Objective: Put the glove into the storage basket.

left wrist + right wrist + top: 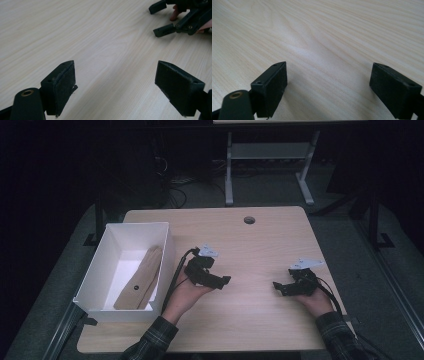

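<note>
1. While both hands rest low, the light wood surface [250, 315] carries everything; a round grommet hole [249, 220] sits near its far edge, centre.
2. White box [95, 280] stands at the surface's left edge, open top, overhanging the left side slightly.
3. Brown wooden piece [142, 277] lies inside the box, long axis running near to far, far end leaning up toward the box's right wall. Small dark hole visible near its near end.
4. Left gripper [222, 281] is just right of the box, apart from it, held by the left hand [187, 295]. Jaws point right, toward the other gripper. Left gripper view: jaws spread wide, nothing between them, bare wood underneath.
5. Right gripper [278, 287] is well to the right, near the surface's right edge, held by the right hand [315, 301]. Jaws point left. Right gripper view: jaws spread wide, nothing held, plain wood grain below.
6. Both grippers face each other across a bare gap mid-surface. The right gripper also appears in the left gripper view at top right [162, 18], jaws parted.
7. Grey three-cornered plates top each gripper; cables trail back toward the person's plaid sleeves [155, 337].
</note>
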